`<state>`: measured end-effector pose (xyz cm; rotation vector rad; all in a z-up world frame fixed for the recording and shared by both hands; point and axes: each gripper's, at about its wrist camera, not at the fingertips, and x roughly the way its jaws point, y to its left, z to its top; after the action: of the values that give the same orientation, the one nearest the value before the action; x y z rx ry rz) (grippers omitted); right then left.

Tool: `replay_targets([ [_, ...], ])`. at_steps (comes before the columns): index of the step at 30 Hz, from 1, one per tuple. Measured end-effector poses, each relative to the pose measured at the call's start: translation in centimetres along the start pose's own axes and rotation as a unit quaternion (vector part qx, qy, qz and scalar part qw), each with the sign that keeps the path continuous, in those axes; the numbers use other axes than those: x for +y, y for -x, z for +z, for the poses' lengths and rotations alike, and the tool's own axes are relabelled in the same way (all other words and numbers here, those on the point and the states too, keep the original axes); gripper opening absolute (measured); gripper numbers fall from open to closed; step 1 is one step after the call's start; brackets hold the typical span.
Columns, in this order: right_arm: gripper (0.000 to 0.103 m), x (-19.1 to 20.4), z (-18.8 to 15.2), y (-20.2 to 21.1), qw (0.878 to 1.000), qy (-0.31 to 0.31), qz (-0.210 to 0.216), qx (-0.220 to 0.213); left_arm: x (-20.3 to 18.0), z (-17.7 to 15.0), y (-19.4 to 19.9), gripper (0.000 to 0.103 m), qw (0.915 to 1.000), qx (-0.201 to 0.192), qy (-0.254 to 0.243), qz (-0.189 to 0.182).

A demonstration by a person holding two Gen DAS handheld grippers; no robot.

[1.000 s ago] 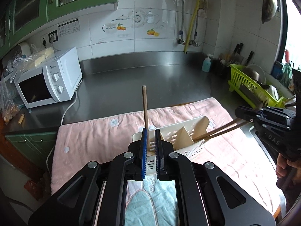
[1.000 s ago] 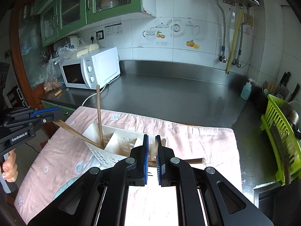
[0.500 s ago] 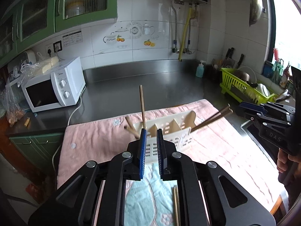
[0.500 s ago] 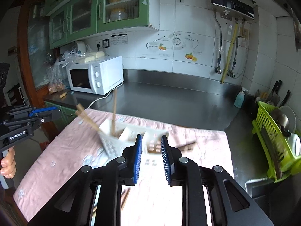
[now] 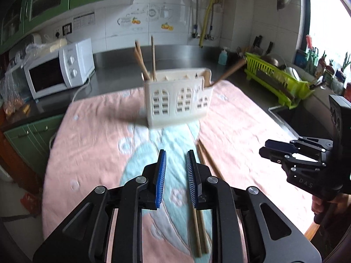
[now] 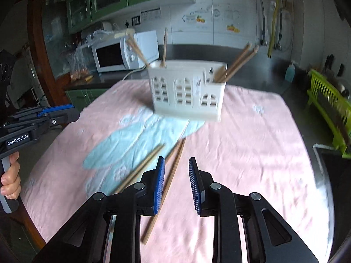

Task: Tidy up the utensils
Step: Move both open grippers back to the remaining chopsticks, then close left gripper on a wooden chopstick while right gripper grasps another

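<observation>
A white slotted utensil holder (image 5: 177,100) (image 6: 186,92) stands upright on the pink towel (image 5: 94,149). Wooden chopsticks (image 5: 144,63) lean in its left compartment and another pair (image 6: 239,63) leans in the right one. Several loose chopsticks (image 6: 144,164) (image 5: 197,232) lie flat on the towel nearer to me. My left gripper (image 5: 175,155) (image 6: 74,112) hovers low over the towel, its jaws opening with nothing between them. My right gripper (image 6: 176,162) (image 5: 263,150) is open and holds nothing. One loose chopstick (image 6: 179,153) runs on the towel under its left finger.
A white microwave (image 5: 59,70) sits at the back left on the steel counter. A green dish rack (image 5: 278,81) and a sink edge are on the right, with a soap bottle (image 5: 223,56) behind. A person's hand (image 6: 9,182) grips the left handle.
Both grippers let go of the chopsticks at the holder, opened, and drew back and down toward the near part of the towel. The holder now looks smaller and farther off.
</observation>
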<state>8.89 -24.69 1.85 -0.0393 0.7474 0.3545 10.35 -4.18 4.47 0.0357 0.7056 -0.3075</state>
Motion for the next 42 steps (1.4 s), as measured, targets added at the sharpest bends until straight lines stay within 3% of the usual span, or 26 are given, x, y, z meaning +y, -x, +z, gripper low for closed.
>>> replay_targets([
  [7,0.023,1.0,-4.8,-2.3,0.999,-0.03,0.006,0.034,0.6,-5.9,-2.9,0.02,0.9977,0.058,0.029,-0.021],
  [13,0.023,1.0,-6.3,-4.2,0.997,-0.051,0.013,0.054,0.8,-9.3,-4.9,0.02,0.9942,0.09,0.048,-0.032],
  [24,0.023,1.8,-6.8,-6.8,0.996,-0.056,-0.005,0.075,0.3,-10.5,-6.3,0.02,0.9912,0.105,0.063,-0.049],
  [35,0.014,2.3,-7.2,-7.5,0.995,-0.04,-0.025,0.082,-0.4,-10.4,-7.7,0.019,0.9898,0.114,0.063,-0.059],
  [42,0.008,2.6,-7.4,-7.3,0.996,-0.026,-0.043,0.078,-0.6,-10.7,-8.4,0.019,0.9906,0.116,0.057,-0.044],
])
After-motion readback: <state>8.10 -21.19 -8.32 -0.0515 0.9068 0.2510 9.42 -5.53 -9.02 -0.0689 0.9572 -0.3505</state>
